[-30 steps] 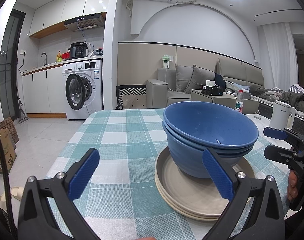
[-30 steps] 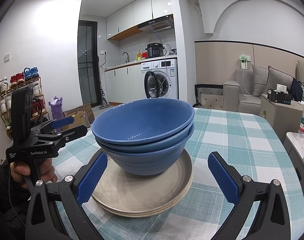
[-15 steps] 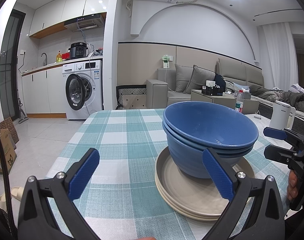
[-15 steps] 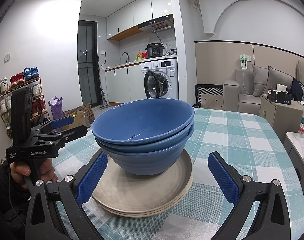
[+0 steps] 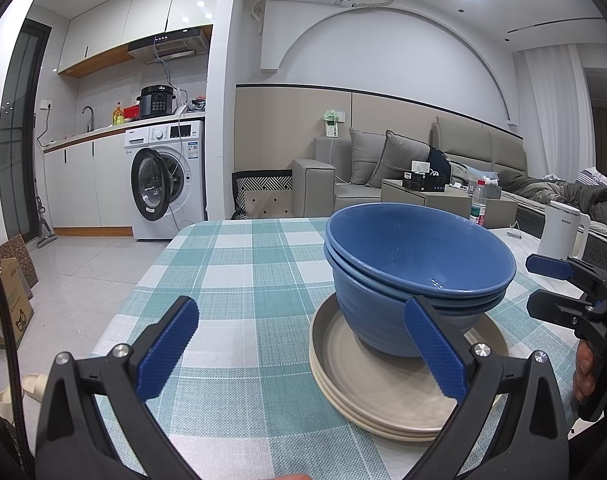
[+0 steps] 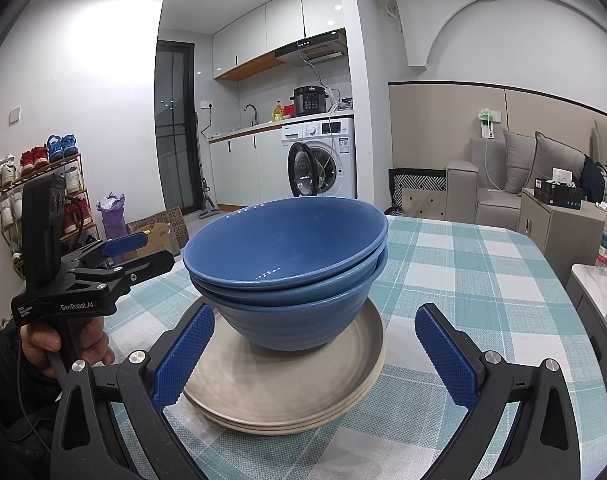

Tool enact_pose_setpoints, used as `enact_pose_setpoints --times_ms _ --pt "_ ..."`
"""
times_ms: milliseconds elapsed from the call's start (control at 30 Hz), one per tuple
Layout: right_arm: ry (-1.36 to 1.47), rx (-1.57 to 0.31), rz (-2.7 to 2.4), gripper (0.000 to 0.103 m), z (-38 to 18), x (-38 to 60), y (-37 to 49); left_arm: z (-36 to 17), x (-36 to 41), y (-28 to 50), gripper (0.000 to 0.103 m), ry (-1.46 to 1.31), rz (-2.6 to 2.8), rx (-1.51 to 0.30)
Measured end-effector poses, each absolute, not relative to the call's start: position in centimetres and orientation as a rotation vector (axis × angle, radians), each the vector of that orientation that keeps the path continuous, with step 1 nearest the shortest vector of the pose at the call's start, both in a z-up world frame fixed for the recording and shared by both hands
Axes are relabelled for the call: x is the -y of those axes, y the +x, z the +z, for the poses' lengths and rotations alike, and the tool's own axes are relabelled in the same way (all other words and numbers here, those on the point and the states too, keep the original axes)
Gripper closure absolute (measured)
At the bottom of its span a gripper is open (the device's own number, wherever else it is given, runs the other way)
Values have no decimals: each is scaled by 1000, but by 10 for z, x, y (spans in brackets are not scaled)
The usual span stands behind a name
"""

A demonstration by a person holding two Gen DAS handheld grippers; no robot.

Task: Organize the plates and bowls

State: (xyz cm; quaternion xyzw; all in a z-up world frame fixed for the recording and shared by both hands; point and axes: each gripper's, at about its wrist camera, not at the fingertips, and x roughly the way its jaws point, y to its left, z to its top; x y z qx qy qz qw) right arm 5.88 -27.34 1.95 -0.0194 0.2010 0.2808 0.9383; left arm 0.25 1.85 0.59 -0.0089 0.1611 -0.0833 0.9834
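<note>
Left gripper (image 5: 299, 344) spread wide, nothing held, hovering low over the tablecloth (image 5: 243, 280) with its right finger just in front of the bowls (image 5: 419, 264). Right gripper (image 6: 315, 348) wide open too, empty, one finger on either side of the stack from the other side, not touching as far as can be told. Each gripper visible in the other's camera: left one (image 6: 119, 256) at the left edge with a hand (image 6: 75, 344) round its handle, right one (image 5: 563, 288) at the right edge.

Bowls: blue, nested, looks like three, sitting a bit off-centre on the plates (image 5: 387, 392). Plates: beige, stacked, looks like three, flat on the checked cloth near the table's near edge.

Further out: white kettle (image 5: 561, 232) on the side counter, water bottle (image 5: 478, 208), sofa (image 5: 383, 168), washing machine (image 5: 167, 184) with its door open, shoe rack (image 6: 27, 184).
</note>
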Motion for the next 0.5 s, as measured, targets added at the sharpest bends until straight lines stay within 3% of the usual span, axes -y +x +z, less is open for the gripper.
enact_pose_setpoints --times_ms 500 --pt "-39 -411 573 1 20 274 59 7 -18 2 0 -19 -167 -323"
